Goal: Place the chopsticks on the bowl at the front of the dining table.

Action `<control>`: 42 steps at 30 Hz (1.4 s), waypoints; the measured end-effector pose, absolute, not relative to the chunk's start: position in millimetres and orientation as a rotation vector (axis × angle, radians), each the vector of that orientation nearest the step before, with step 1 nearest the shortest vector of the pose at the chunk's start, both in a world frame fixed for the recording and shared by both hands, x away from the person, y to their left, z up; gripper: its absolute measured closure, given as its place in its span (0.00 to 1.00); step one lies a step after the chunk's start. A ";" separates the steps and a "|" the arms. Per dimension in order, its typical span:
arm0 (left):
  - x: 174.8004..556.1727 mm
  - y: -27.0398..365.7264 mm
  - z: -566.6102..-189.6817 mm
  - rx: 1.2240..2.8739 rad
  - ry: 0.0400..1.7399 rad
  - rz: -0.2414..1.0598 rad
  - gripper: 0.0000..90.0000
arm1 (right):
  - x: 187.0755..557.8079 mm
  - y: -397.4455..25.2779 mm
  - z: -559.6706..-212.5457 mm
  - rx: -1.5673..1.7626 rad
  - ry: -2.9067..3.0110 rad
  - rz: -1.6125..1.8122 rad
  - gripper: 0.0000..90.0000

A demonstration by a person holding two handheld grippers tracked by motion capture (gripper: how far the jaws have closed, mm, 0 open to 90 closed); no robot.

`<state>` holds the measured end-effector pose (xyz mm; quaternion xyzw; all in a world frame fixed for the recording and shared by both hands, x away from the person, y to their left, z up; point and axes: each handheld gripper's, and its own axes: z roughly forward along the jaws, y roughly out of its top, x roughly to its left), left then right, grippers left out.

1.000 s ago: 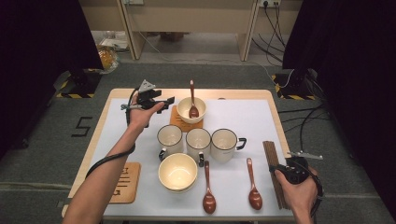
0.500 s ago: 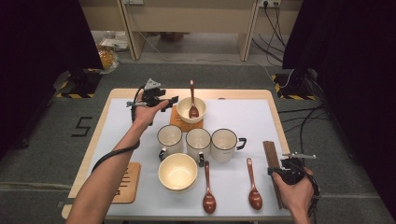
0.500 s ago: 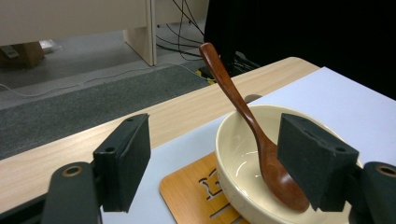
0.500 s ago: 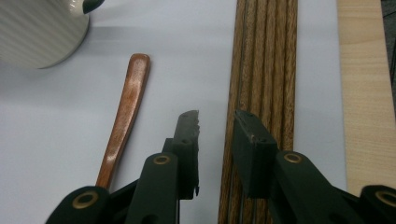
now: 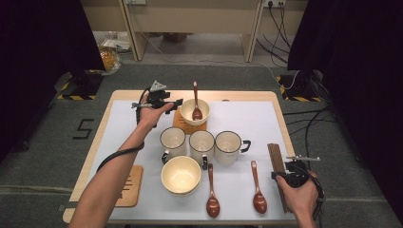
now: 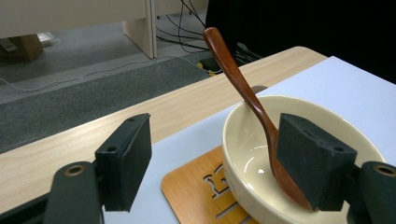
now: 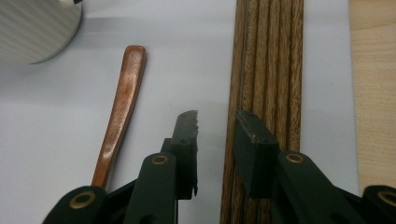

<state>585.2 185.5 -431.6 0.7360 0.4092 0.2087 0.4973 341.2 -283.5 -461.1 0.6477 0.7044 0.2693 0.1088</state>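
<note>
Left gripper view: glossy reddish-brown wooden spoon (image 6: pixel 252 100), leaning in cream bowl (image 6: pixel 243 154)

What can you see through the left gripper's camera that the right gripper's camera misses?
Left gripper view: open jaws framing a cream bowl on a wooden coaster, a spoon leaning in it.
Right gripper view: jaws slightly apart over a bundle of chopsticks, beside a flat-lying spoon and a mug's side.
Both: the white mat.

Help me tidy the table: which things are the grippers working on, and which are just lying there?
In hand:
left gripper, open beside far bowl with spoon
right gripper, open at chopsticks

Lying about:
three mugs
near bowl
two spoons
coasters
</note>
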 end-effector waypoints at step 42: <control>600.0 167.7 -436.9 1.846 0.955 0.491 0.31 | 342.0 -262.6 -464.5 1.870 2.116 0.683 0.93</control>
